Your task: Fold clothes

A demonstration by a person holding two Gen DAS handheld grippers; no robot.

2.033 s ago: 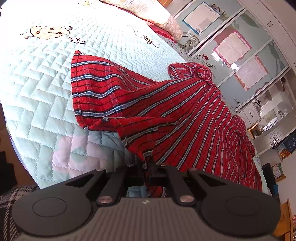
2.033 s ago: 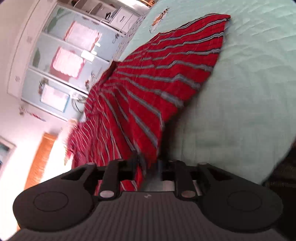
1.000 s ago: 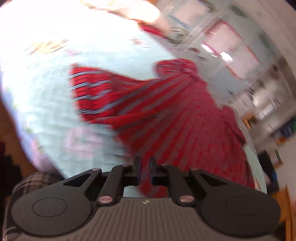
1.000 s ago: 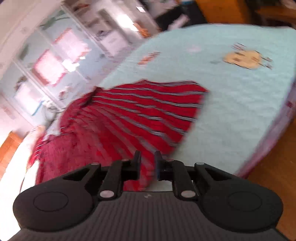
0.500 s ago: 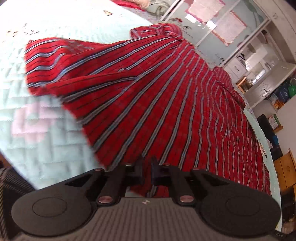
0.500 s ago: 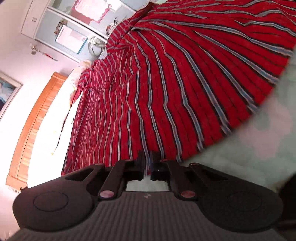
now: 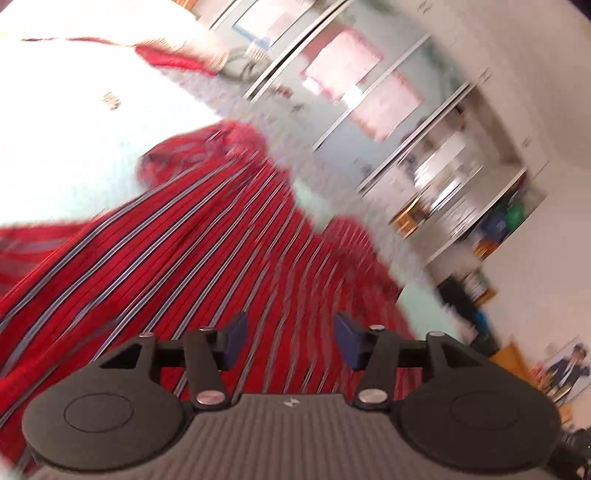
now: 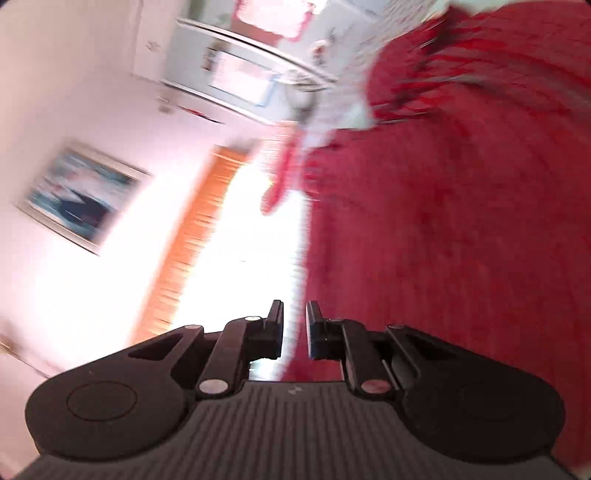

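Note:
A red garment with thin blue-grey stripes (image 7: 207,251) lies spread on the pale quilted bed (image 7: 66,147). My left gripper (image 7: 290,341) hovers over it, jaws opening, and the cloth passes below the gap with no pad pressing on it. The right wrist view is heavily blurred: the same red garment (image 8: 443,229) fills its right side. My right gripper (image 8: 294,328) has its jaws opening with a narrow gap, at the garment's left edge, and nothing shows pinched between them.
Glass-fronted cabinets (image 7: 369,92) stand beyond the bed. A pillow (image 7: 110,33) lies at the bed's far end. An orange wooden headboard (image 8: 199,229) and a framed picture (image 8: 77,195) on the wall show in the right wrist view.
Both grippers let go of the red cloth and their jaws parted, the left widely. Both hands swept across the bed; the right view swung toward the headboard and wall.

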